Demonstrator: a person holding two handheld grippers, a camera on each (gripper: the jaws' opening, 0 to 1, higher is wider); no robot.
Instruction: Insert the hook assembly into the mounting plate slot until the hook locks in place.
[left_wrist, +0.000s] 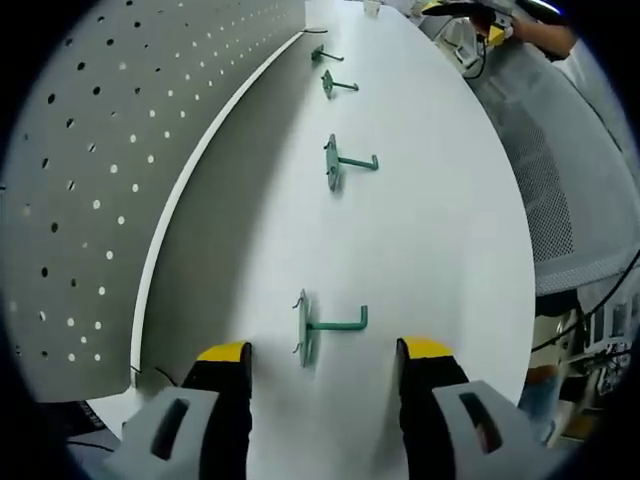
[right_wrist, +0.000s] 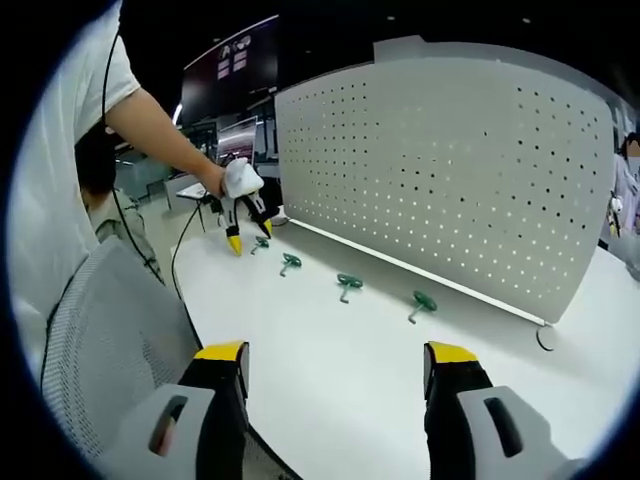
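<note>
Currently the left tongs (left_wrist: 325, 365) stand wide apart and empty, the nearest green hook assembly (left_wrist: 312, 327) lying on the white surface (left_wrist: 440, 250) just ahead between their tips. Three more hooks (left_wrist: 335, 162) lie in a row beyond, beside the upright pegboard (left_wrist: 90, 180). The right tongs (right_wrist: 338, 368) are likewise apart, gripping nothing, well back from the pegboard.

L gripper (left_wrist: 325, 372) jaws apart, over white table (left_wrist: 440, 250). Nearest green hook (left_wrist: 318, 325) lies just ahead btwn them; 3 more hooks (left_wrist: 340, 162) line up along pegboard (left_wrist: 110, 150) edge.
</note>
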